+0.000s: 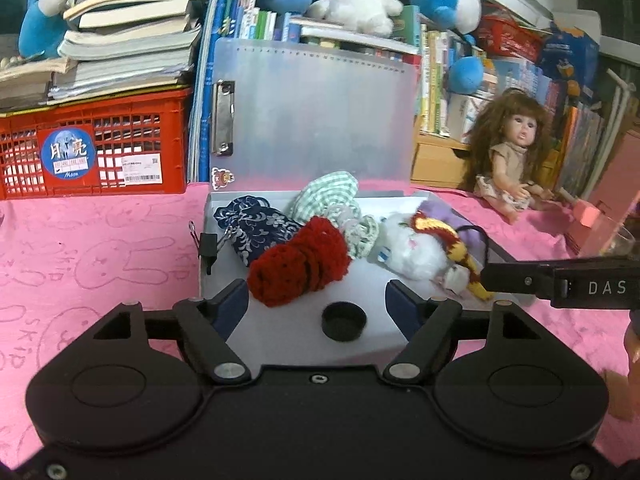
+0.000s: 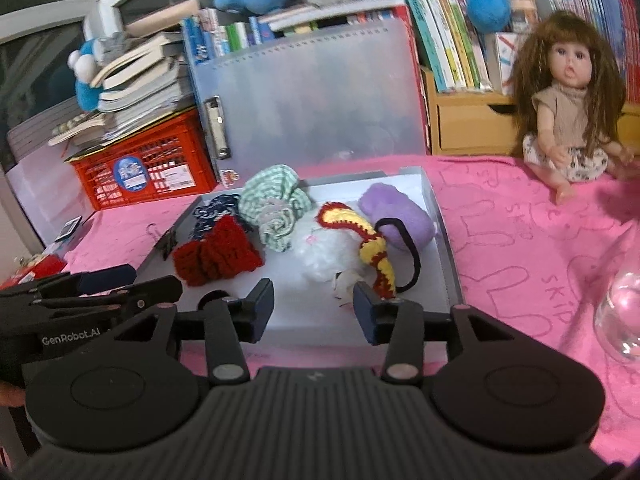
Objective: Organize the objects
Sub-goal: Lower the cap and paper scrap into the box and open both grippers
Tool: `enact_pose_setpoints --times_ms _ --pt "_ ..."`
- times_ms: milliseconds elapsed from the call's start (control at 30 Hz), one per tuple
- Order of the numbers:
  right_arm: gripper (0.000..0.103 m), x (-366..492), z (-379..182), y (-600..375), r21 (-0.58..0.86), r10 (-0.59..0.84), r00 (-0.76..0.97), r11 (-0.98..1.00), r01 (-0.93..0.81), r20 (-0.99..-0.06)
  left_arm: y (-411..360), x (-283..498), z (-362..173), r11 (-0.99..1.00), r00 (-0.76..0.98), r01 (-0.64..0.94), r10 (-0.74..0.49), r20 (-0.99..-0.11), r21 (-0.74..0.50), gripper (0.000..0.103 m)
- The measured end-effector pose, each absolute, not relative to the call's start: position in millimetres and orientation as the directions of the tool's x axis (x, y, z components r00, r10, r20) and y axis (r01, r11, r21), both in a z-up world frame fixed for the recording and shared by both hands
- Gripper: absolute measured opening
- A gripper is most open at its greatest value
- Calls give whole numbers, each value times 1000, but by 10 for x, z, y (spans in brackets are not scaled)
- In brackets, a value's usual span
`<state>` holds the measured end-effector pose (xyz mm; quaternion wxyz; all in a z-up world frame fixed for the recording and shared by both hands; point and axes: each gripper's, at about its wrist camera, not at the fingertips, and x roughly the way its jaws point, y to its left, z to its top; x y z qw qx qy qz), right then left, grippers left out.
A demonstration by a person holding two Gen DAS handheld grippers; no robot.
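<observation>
The left gripper [image 1: 318,300] stands with its jaws apart and nothing between them, poised over the near end of the open white box [image 1: 280,332] just short of the black cap [image 1: 344,321]; the right gripper [image 2: 314,306] – also spread and empty – sits at the box's near edge. Inside the box lie the red crocheted piece [image 1: 298,266], a navy patterned pouch [image 1: 256,226], green checked cloth [image 1: 328,194], a white plush toy [image 1: 416,250] with a red-and-yellow knitted scarf [image 2: 370,246] and a purple plush [image 2: 396,216]. The box rests on the pink cloth [image 1: 100,248] – its translucent lid [image 1: 316,116] upright, a doll [image 1: 510,152] seated well apart.
</observation>
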<state>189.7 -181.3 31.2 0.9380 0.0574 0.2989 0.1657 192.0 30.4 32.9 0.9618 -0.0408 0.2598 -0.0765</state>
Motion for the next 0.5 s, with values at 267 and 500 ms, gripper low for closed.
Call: enact_pose_setpoints --times_ms 267,500 --pt "68 1442 368 -1761 112 347 794 935 -337 -499 240 1419 404 974 849 206 -226 -478 -94 76" --pt "70 1053 305 -1717 49 326 818 937 -345 -474 237 1040 356 965 833 241 -262 -487 -105 76"
